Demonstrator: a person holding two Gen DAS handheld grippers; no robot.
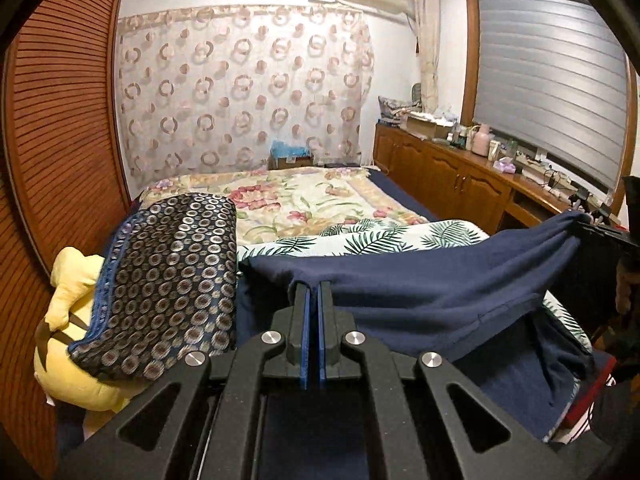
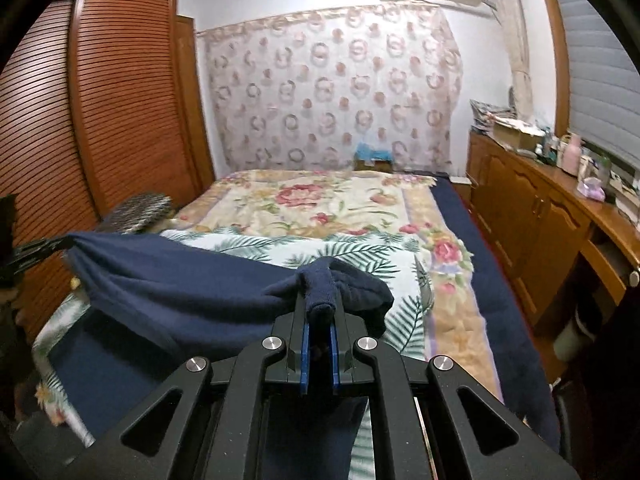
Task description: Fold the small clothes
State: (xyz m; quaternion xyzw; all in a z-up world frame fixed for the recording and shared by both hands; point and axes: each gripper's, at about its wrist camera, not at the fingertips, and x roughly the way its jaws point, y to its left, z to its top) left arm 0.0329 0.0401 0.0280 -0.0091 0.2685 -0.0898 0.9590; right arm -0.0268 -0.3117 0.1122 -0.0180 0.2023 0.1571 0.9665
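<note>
Bedroom with a bed under a floral blanket stretching ahead of both grippers; a navy garment hangs above it, slung between them — left gripper pinches one edge tight, right gripper clamps a bunched corner — patterned pillow just left of the left gripper

Both wrist views bedward — shared bed

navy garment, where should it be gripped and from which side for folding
Grip the navy garment at its two upper corners, one from each side, as now: the left hand-held gripper pinches a thin edge, the right hand-held gripper a bunched corner. Held so, it hangs spread between them above the leaf-print sheet.
</note>
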